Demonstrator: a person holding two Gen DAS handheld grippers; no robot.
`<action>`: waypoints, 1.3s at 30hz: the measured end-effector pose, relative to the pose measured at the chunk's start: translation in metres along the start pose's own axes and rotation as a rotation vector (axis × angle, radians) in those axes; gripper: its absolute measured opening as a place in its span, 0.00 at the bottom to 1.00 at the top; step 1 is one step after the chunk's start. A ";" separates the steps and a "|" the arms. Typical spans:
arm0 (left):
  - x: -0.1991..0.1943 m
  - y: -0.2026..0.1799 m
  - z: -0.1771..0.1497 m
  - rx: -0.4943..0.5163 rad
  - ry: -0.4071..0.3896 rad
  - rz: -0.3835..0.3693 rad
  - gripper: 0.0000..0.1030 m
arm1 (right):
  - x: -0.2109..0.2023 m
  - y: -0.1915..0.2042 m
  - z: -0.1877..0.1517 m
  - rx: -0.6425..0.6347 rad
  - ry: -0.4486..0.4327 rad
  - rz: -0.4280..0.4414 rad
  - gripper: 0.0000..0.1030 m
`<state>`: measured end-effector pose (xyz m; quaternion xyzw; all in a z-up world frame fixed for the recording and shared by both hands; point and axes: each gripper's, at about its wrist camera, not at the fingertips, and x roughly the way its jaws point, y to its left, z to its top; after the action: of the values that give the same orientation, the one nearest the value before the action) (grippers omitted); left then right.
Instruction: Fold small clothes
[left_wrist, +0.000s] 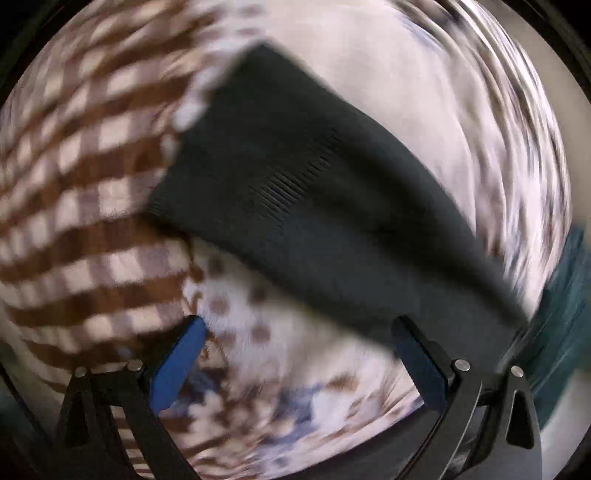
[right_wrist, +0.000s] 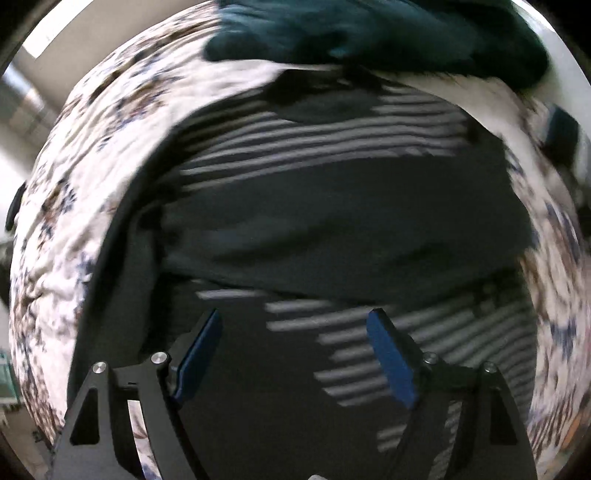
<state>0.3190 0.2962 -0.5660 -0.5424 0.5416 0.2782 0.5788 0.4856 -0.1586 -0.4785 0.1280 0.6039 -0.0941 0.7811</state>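
In the left wrist view a dark grey folded garment (left_wrist: 314, 206) lies across a floral bedspread (left_wrist: 388, 99). My left gripper (left_wrist: 299, 325) is open just in front of its near edge, its blue pads (left_wrist: 177, 365) holding nothing. In the right wrist view a dark garment with grey stripes (right_wrist: 325, 206) lies spread on the same floral cover (right_wrist: 74, 206). My right gripper (right_wrist: 295, 325) is open above its near part, holding nothing. Both views are motion-blurred.
A brown-and-white checked cloth (left_wrist: 74, 192) lies left of the dark grey garment. A dark teal garment (right_wrist: 369, 33) is bunched at the far edge of the bed, and also shows at the right in the left wrist view (left_wrist: 569, 295).
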 end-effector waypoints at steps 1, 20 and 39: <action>-0.001 0.006 0.008 -0.056 -0.036 -0.037 0.99 | -0.003 -0.006 -0.003 0.009 -0.003 -0.010 0.80; -0.103 -0.217 -0.058 0.748 -0.580 -0.047 0.04 | -0.005 -0.028 0.014 -0.092 -0.091 -0.259 0.91; 0.081 -0.422 -0.469 1.450 0.027 -0.219 0.09 | -0.007 -0.280 0.005 0.257 0.049 -0.241 0.91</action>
<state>0.5717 -0.2698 -0.4216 -0.0775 0.5392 -0.2164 0.8102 0.4040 -0.4265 -0.4947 0.1556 0.6168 -0.2603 0.7264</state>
